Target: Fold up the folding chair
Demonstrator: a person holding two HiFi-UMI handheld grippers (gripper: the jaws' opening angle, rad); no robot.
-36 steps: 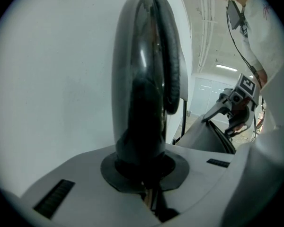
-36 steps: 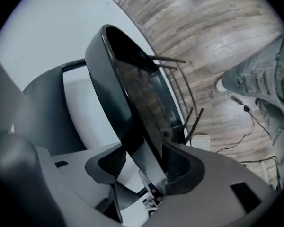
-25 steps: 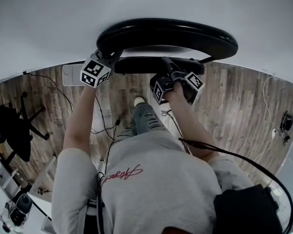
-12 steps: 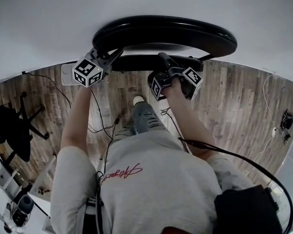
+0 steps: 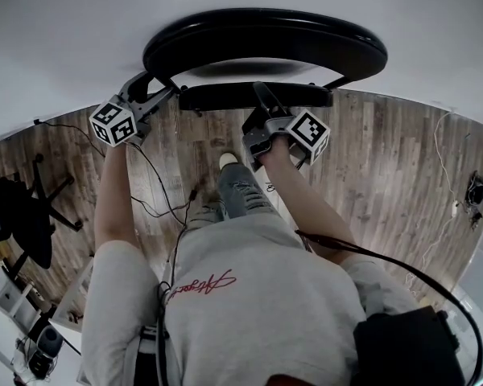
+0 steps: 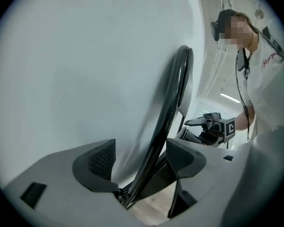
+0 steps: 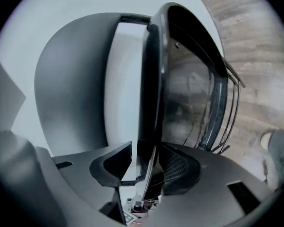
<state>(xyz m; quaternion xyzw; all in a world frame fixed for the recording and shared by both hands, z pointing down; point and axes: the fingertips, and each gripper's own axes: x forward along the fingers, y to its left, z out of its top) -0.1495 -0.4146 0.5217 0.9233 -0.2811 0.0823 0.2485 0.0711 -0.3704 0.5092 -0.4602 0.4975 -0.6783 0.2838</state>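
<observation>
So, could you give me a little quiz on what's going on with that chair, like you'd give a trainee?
1. True or false: the left tool is clamped shut on the black round-framed folding chair.
2. The floor is: A carpet, B wood planks, C tiles?
3. Which tool grips the chair?
Key:
1. False. Its jaws have just been opening and stand apart around the chair, not pressing on it.
2. B.
3. The right tool, shut on the chair's dark edge.
</observation>
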